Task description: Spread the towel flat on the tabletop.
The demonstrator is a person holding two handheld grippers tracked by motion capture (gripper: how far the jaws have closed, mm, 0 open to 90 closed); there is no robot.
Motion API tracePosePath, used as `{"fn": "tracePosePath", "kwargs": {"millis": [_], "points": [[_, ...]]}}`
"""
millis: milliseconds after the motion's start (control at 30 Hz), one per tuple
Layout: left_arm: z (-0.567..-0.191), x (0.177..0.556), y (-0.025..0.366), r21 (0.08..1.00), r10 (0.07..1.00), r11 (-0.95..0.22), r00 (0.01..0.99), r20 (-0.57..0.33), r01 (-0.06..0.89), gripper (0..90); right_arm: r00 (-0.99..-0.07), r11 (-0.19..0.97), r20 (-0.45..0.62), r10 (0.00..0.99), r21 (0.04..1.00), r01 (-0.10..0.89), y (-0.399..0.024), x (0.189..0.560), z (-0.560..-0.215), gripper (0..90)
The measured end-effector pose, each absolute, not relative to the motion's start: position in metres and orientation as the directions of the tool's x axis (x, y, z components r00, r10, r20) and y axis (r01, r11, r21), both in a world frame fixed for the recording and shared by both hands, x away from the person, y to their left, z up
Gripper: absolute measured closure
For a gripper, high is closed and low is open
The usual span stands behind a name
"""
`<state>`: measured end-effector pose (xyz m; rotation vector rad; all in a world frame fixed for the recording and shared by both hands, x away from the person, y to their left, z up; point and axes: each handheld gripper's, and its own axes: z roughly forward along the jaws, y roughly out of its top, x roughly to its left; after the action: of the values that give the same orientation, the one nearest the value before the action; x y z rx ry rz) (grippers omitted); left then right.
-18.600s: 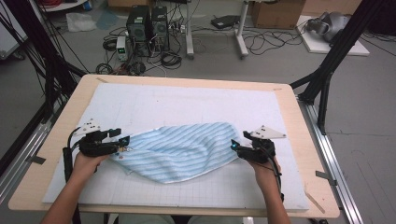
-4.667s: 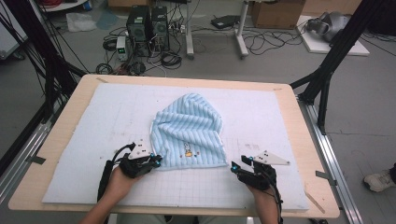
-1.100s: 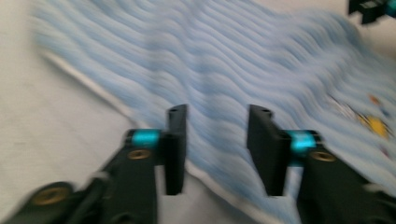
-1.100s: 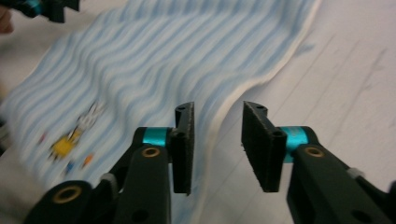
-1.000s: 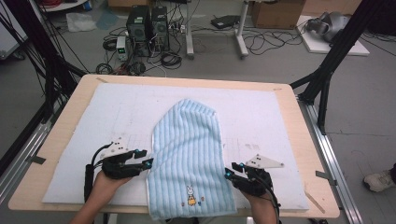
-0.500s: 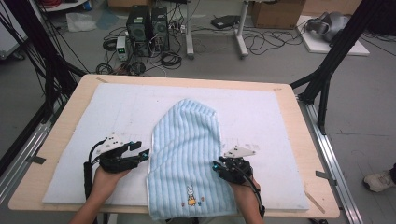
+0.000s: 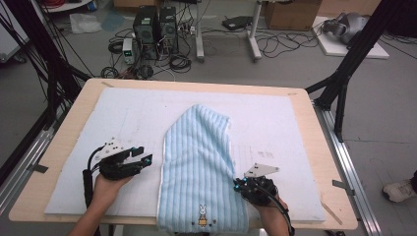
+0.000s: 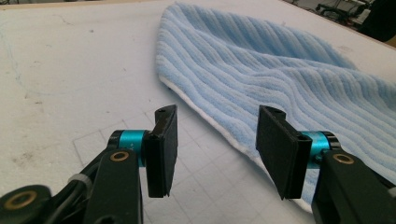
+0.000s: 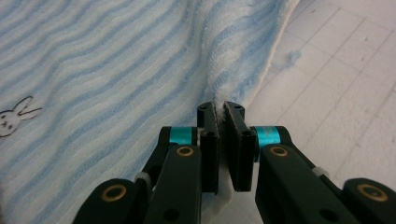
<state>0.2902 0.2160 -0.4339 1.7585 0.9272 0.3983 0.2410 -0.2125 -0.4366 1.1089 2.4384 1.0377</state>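
A white mat [image 7: 123, 123] covers the table [image 7: 69, 123]. The striped towel [image 7: 199, 162] lies from centre toward six o'clock. The left gripper [image 7: 142, 160], at eight o'clock, gapes empty; the right gripper [image 7: 237, 186], at five, has just been closing and pinches the towel's edge.

The light-blue striped towel [image 7: 199, 169] lies flat and folded long, tapering away from both tools, with a small rabbit [image 7: 202, 215] stitched at its near end. Its white-trimmed left edge sits just ahead of the left gripper [image 8: 217, 149], untouched. Its right edge is bunched up, pinched in the right gripper [image 9: 223, 112].
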Motion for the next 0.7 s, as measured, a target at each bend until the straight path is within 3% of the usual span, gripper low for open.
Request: {"fn": "tracePosePath", "kwargs": {"millis": [67, 200, 300, 700], "points": [[-0.433, 0.291, 0.216, 0.909, 0.746, -0.143, 0.646, -0.161, 0.392, 49.0, -0.671, 0.445, 0.059, 0.739, 0.704, 0.553, -0.213, 0.238, -0.435, 83.3], [-0.436, 0.293, 0.214, 0.905, 0.747, -0.144, 0.644, -0.166, 0.400, 48.9, -0.630, 0.337, 0.110, 0.769, 0.767, 0.546, -0.221, 0.242, -0.431, 63.2], [-0.438, 0.294, 0.212, 0.904, 0.746, -0.145, 0.644, -0.166, 0.402, 48.9, -0.579, 0.245, 0.142, 0.803, 0.806, 0.538, -0.227, 0.248, -0.429, 54.0], [-0.436, 0.309, 0.216, 0.923, 0.755, -0.113, 0.636, -0.160, 0.367, 45.6, -0.579, 0.266, 0.113, 0.807, 0.807, 0.527, -0.223, 0.276, -0.437, 42.4]]}}
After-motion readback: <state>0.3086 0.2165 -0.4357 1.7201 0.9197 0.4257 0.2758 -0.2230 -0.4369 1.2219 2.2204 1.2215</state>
